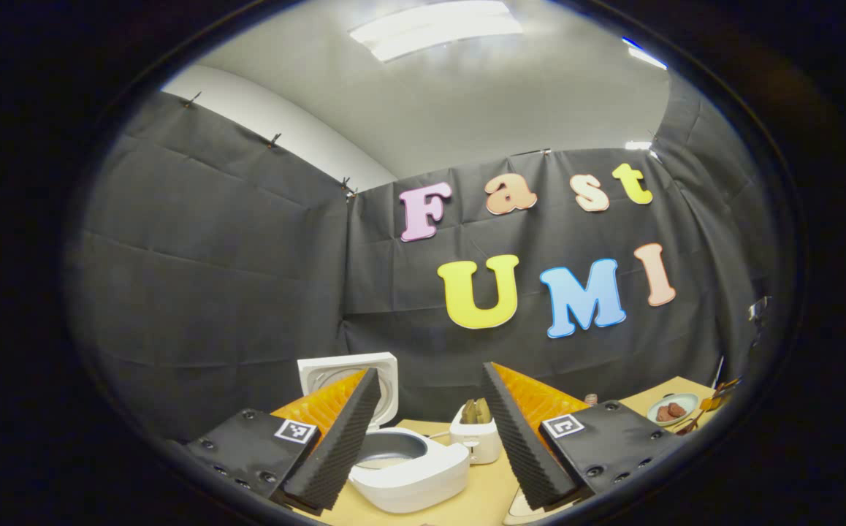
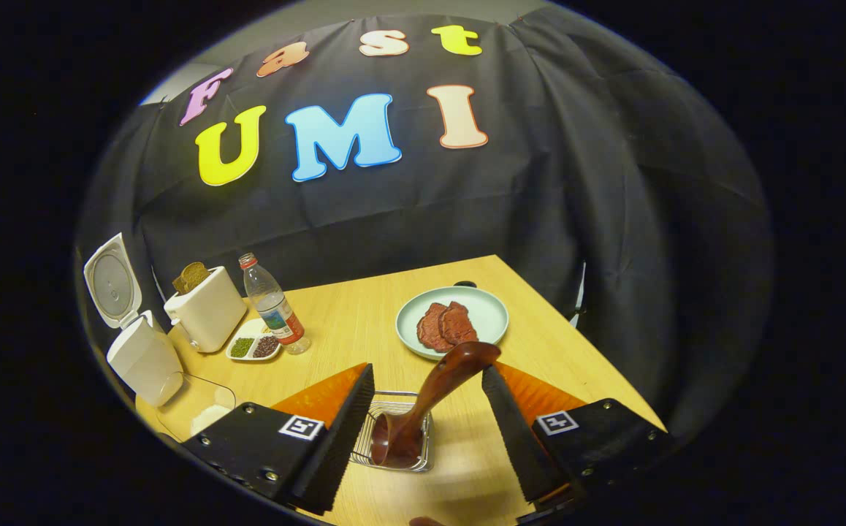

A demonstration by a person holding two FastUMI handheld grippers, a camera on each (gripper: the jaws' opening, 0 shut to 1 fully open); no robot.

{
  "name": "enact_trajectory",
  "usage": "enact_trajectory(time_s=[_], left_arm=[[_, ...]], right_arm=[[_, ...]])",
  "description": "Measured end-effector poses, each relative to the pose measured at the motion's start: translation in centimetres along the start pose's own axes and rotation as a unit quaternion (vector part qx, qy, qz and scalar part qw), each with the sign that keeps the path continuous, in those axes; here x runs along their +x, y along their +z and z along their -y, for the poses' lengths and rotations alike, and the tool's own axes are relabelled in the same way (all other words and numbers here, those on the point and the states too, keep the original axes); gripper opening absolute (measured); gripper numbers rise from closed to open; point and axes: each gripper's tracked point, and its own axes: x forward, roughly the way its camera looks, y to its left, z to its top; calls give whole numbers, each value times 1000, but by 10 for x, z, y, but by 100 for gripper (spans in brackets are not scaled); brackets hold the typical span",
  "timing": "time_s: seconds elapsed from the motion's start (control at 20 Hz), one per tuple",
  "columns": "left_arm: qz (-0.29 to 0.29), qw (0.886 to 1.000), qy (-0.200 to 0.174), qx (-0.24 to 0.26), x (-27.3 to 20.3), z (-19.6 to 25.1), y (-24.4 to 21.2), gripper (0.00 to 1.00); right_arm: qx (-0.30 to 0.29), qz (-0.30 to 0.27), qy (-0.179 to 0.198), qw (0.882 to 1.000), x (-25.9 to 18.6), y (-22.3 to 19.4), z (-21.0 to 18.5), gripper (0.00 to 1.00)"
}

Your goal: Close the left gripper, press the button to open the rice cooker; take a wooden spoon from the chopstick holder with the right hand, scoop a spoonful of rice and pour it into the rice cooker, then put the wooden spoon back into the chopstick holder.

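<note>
Here the rice cooker stands on the tabletop with its lid up. The left gripper hovers wide open before it. The right gripper (open too, touching nothing) flanks the wooden spoon, which leans in the wire chopstick holder.

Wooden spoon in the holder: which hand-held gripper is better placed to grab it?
Right. Its open fingers flank the wooden spoon standing in the wire chopstick holder; the left gripper faces the open rice cooker.
</note>
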Motion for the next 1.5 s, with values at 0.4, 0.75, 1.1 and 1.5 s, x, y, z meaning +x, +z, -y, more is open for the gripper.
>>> enact_trajectory(time_s=[0.4,0.75,1.1,1.5], left_arm=[[-16,1000,-16,-4,22,3,-18,96],[-39,999,-9,-10,57,-20,-38,96],[-56,998,15,-5,118,-64,-52,96],[-60,997,49,4,191,-124,-63,96]], right_arm=[[-38,131,-1,991,-68,111,-21,92],[-34,170,3,985,-104,154,-44,93],[-43,177,-7,983,-121,158,-62,92],[-32,187,-39,981,-143,151,-73,92]])
